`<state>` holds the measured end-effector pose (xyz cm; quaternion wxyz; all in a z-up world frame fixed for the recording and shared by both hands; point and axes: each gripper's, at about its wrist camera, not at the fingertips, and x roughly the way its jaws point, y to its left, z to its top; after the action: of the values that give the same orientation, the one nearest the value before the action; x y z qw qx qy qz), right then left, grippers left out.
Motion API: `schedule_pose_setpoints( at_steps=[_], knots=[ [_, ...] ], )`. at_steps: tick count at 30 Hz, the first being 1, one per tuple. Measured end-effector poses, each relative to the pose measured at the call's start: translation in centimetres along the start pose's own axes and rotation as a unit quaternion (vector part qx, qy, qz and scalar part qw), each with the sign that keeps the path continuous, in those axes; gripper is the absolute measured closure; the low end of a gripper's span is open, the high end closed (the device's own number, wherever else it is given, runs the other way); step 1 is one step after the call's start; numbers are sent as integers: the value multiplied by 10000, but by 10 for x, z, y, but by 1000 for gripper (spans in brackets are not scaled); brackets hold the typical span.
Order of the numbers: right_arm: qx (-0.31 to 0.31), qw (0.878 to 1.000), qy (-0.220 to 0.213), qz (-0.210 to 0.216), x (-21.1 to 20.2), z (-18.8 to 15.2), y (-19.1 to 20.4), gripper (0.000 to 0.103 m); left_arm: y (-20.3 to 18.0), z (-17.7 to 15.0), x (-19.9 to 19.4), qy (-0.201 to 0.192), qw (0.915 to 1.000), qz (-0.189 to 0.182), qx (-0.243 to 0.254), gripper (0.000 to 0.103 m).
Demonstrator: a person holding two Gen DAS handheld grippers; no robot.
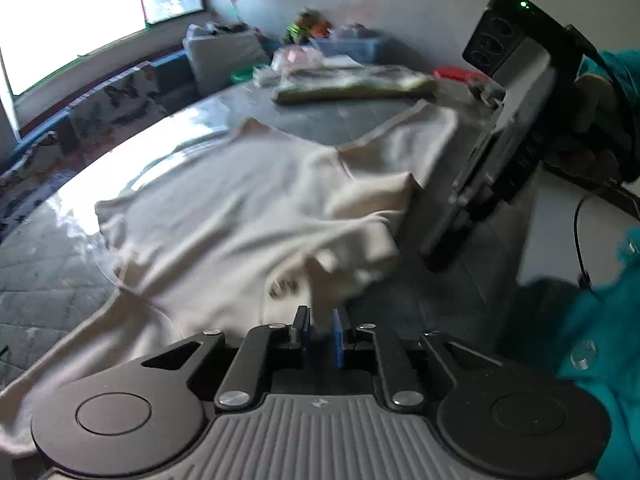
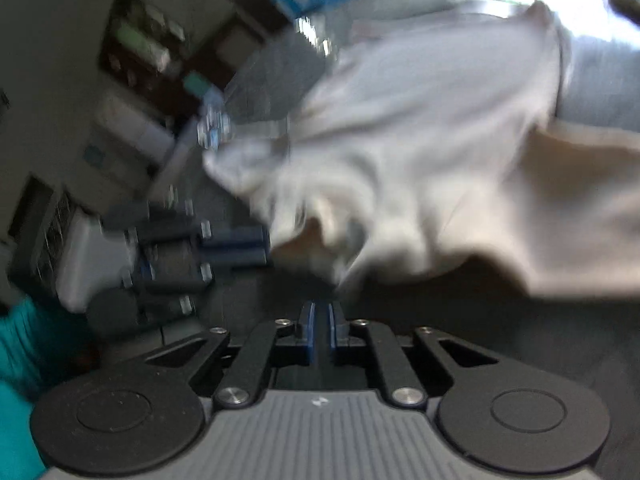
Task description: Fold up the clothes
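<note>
While spread on table (image 1: 48,264), cream shirt (image 1: 224,208) pinched by left hand-held gripper (image 1: 322,330); right hand-held gripper (image 2: 320,320) likewise.

Heavily motion-blurred throughout. At bottom centre, the right gripper (image 2: 320,320), blue-padded fingers (image 2: 307,330) drawn nearly together with only a thin slot between (whether cloth sits inside, impossible to tell from the smear). Directly ahead, a bunched fold of the white garment (image 2: 420,152), rising from the fingertips and spreading up and to the right, its far edge lifted off the dark surface (image 2: 500,320) with shadow beneath. To the left, the other gripper (image 2: 176,256), seen side-on, grey body and dark blue-tipped fingers pointing toward the cloth's crumpled edge. Teal sleeve (image 2: 24,352) at lower left. Blurred shelving (image 2: 152,52) beyond.
</note>
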<state>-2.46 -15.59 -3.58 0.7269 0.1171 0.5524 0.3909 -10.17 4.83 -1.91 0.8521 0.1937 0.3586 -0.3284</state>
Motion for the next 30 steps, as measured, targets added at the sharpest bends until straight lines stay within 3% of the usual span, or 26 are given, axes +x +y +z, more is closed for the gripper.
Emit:
schedule_pose_setpoints(
  at_steps=[3, 6, 9, 11, 17, 20, 23, 27, 30],
  knots=[
    [-618, 9969, 102, -472, -2, -11, 19, 97, 7, -1, -1, 32, 9999, 62, -141, 86],
    [-1323, 9863, -442, -883, -21, -2, 39, 92, 24, 8, -9, -267, 9974, 119, -665, 86],
    [-1486, 9760, -928, -1292, -27, 17, 41, 91, 39, 22, -10, -550, 9933, 195, -997, 86],
    [-1465, 9746, -1033, -1345, -20, 27, 37, 91, 45, 30, -4, -624, 9915, 319, -1093, 86],
    [-1761, 9682, -700, -1632, 23, 21, 31, 88, 45, 21, 34, -165, 9906, 273, -1330, 85],
    [-2096, 9613, -633, -1674, 20, 8, 41, 84, 40, 13, 32, -90, 9922, 228, -1218, 84],
    [-1920, 9653, -851, -1556, 3, 14, 38, 84, 47, 18, 21, -170, 9920, 143, -1246, 78],
    [-1475, 9636, -1283, -1825, -7, 39, 17, 83, 73, 41, 18, -559, 9871, 530, -1402, 70],
    [-1299, 9599, -1377, -2067, -2, 52, 0, 79, 104, 51, 38, -485, 9803, 769, -1756, 68]
  ],
)
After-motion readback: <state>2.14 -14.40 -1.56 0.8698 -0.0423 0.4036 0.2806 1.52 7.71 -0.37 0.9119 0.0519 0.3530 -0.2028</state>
